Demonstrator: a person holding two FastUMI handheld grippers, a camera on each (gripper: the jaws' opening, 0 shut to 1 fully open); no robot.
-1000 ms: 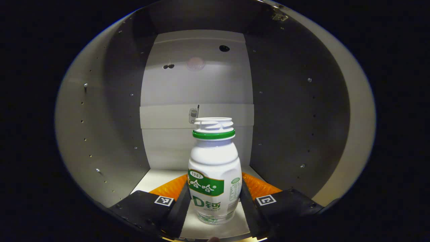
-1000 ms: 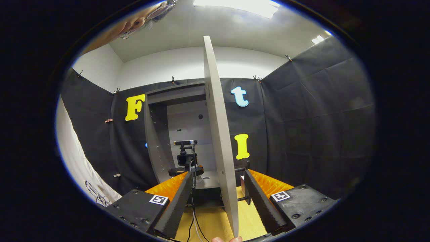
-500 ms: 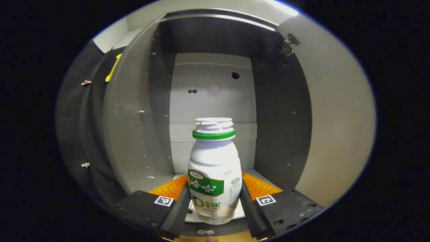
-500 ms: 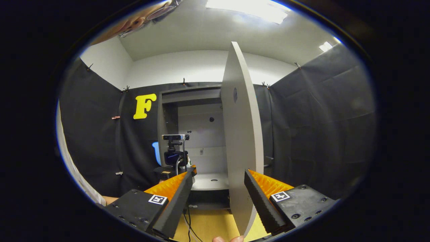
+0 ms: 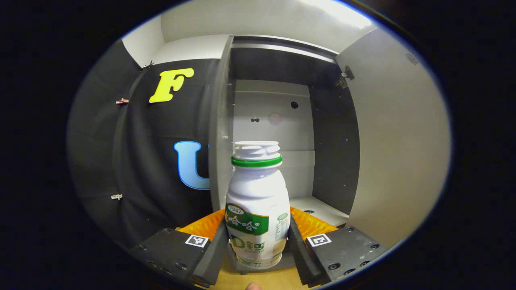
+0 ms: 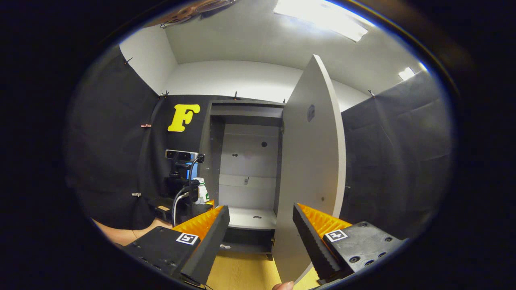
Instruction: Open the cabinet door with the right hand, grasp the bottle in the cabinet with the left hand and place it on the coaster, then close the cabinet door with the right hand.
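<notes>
left gripper (image 5: 257,241): fingers clamped on bottle (image 5: 257,209), upright, out in front of open cabinet (image 5: 274,121)
right gripper (image 6: 261,237): fingers apart, empty, cabinet door (image 6: 312,161) near
risk: bottle slipping or tipping at coaster set-down; door may swing.

"1987" and a large "D" on the bottle (image 5: 257,209) label

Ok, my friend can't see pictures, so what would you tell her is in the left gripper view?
The left gripper is shut on a white bottle with a green ring under its cap, held upright. Behind it stands the grey cabinet, its door swung open on the view's right.
</notes>
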